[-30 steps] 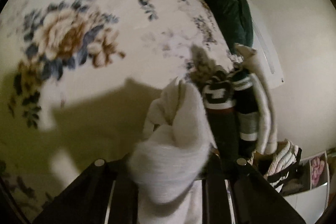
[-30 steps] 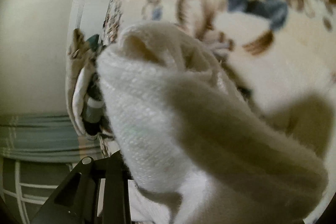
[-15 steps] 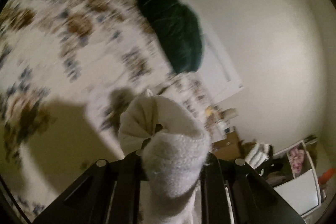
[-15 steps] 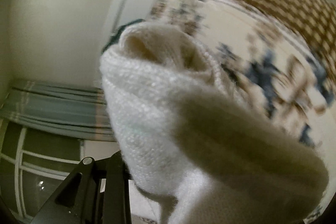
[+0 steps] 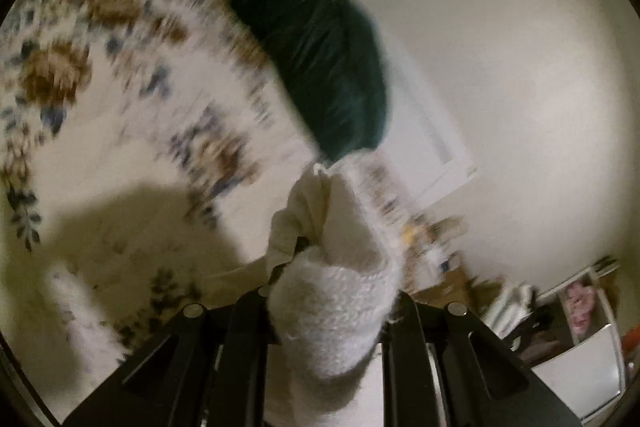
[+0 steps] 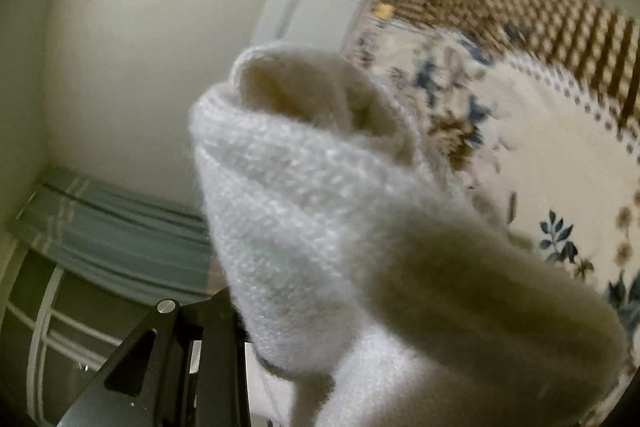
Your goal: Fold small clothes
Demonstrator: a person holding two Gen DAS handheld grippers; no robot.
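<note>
The left hand-held gripper (image 5: 332, 291) is clenched on a white sock (image 5: 336, 311); the right hand-held gripper (image 6: 304, 311) grasps the same sock (image 6: 320, 211), lifted above the floral bed (image 5: 120, 155). Loose knit could slip free mid-swing.

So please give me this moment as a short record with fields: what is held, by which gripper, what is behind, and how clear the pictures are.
held item: white knitted sock, bunched up
left gripper: fingers closed on the sock
right gripper: the sock covers most of the view; only one finger shows, so its state is unclear
background: floral bedspread, dark green cushion, white wall
image quality: background is motion-blurred in both views
</note>
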